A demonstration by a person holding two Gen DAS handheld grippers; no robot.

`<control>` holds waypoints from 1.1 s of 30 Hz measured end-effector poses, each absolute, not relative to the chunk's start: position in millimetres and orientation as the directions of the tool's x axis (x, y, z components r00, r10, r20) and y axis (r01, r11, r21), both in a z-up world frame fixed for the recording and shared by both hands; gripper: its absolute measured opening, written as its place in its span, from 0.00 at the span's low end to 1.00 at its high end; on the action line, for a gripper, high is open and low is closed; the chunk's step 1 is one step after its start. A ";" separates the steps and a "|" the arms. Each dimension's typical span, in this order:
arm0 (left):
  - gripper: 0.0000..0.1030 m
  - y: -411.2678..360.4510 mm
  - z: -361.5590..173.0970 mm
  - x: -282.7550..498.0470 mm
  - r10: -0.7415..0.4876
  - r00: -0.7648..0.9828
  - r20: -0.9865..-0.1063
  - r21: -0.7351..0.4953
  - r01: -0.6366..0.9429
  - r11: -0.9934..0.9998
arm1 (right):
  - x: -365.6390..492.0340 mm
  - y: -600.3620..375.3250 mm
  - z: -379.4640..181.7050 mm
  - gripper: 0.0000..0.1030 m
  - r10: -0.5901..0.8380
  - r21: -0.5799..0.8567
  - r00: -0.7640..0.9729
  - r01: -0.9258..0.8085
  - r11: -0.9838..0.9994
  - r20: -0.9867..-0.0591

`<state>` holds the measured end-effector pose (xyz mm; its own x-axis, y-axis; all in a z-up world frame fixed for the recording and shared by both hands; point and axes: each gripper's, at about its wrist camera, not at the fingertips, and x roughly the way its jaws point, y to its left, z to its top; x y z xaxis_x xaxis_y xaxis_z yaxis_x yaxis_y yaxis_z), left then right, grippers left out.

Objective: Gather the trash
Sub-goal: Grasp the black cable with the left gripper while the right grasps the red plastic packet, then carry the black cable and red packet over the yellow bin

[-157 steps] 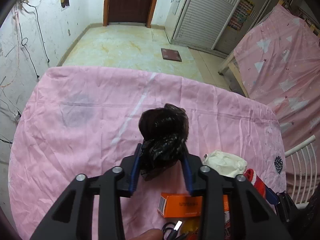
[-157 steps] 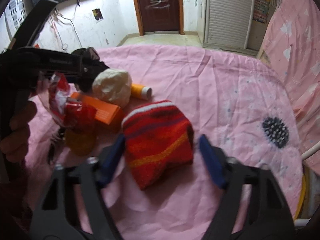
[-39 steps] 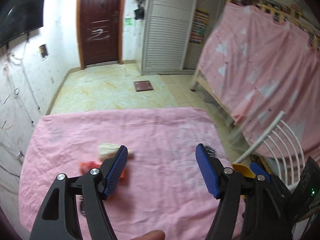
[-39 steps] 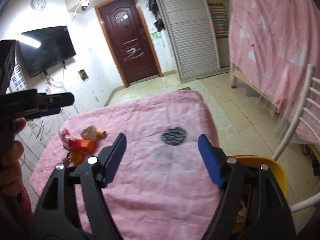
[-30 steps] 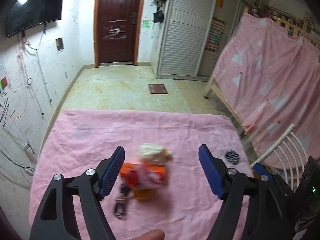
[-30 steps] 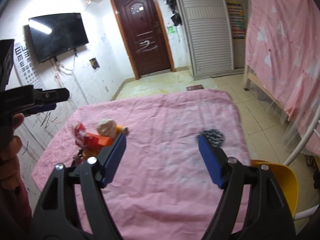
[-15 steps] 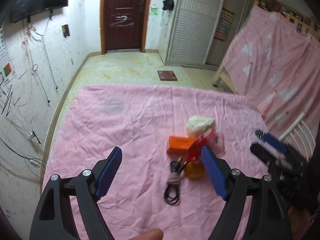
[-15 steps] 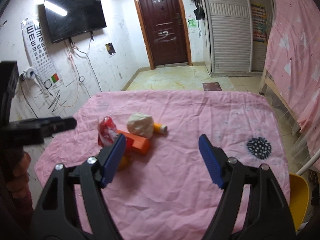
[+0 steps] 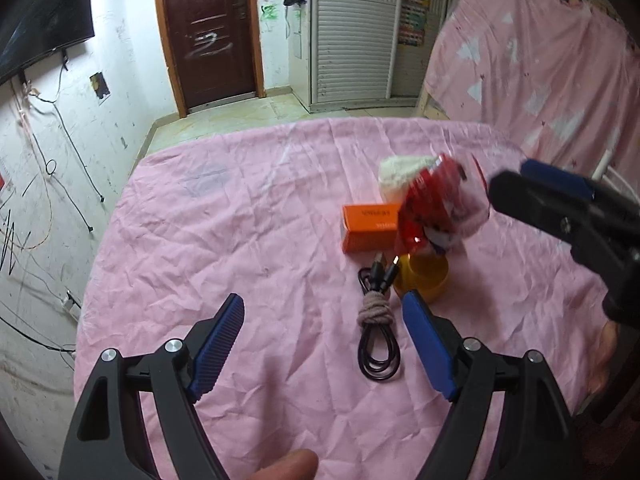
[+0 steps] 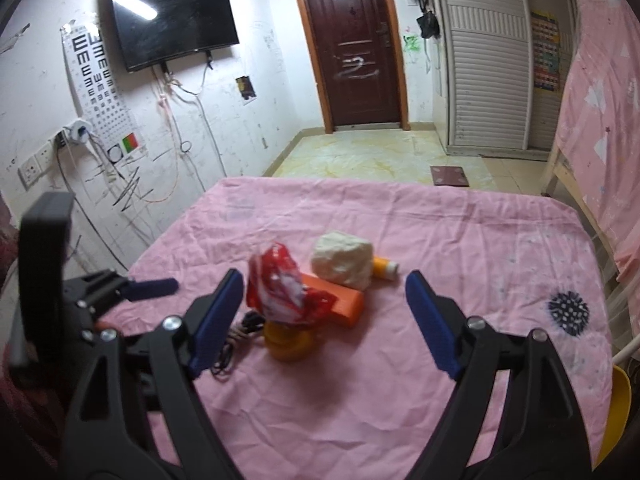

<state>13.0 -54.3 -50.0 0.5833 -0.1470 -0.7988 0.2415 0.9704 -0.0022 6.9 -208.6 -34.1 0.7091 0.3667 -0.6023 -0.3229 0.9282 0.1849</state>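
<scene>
1. The left gripper (image 9: 322, 350) has its blue ribbed jaws spread wide above the pink cloth-covered table (image 9: 240, 240). Nothing sits between them and they touch nothing; only bare cloth and part of the coiled black cable (image 9: 376, 320), tied at its middle with a beige band, show in the gap.

2. The right gripper (image 10: 324, 318) is released and its jaws are widening further. They press on nothing. The trash lies beyond the fingertips, seen through the gap.

3. The crumpled red-and-white plastic wrapper (image 10: 286, 290) is shiny and creased. It sits on top of a small round yellow container (image 10: 288, 344), near the left blue pad of the right gripper but apart from it.

4. Just behind the wrapper lies a rectangular orange cardboard box (image 10: 340, 300). A lumpy cream-white wad (image 10: 344, 260) rests against the box's far side.

5. A small yellow tube with a white cap (image 10: 384, 267) lies beside the wad.

6. From the left wrist view, the wrapper (image 9: 438, 210) appears blurred, with the right gripper's black fingers (image 9: 532, 200) just to its right.
</scene>
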 end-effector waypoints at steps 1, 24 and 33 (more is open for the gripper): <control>0.70 -56.4 -52.0 13.4 -0.144 0.582 -0.801 0.003 0.244 0.970 | 8.6 -205.4 -35.0 0.77 0.369 0.185 0.705 -0.326 0.927 -0.605; 0.11 -70.2 -65.4 18.9 -0.134 0.562 -0.816 0.001 0.233 0.973 | 13.8 -175.2 -55.5 0.25 0.341 0.114 0.680 -0.356 0.927 -0.649; 0.11 -68.2 -26.9 18.4 -0.120 0.629 -0.768 0.010 0.199 0.980 | 3.6 -207.4 -36.6 0.25 0.338 0.144 0.728 -0.317 0.937 -0.597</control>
<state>18.4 -68.2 -27.0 0.6290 -0.1202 -0.7680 0.1990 0.9799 0.0096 3.6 -207.4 -36.6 0.7278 0.3377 -0.5969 -0.3166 0.9375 0.1444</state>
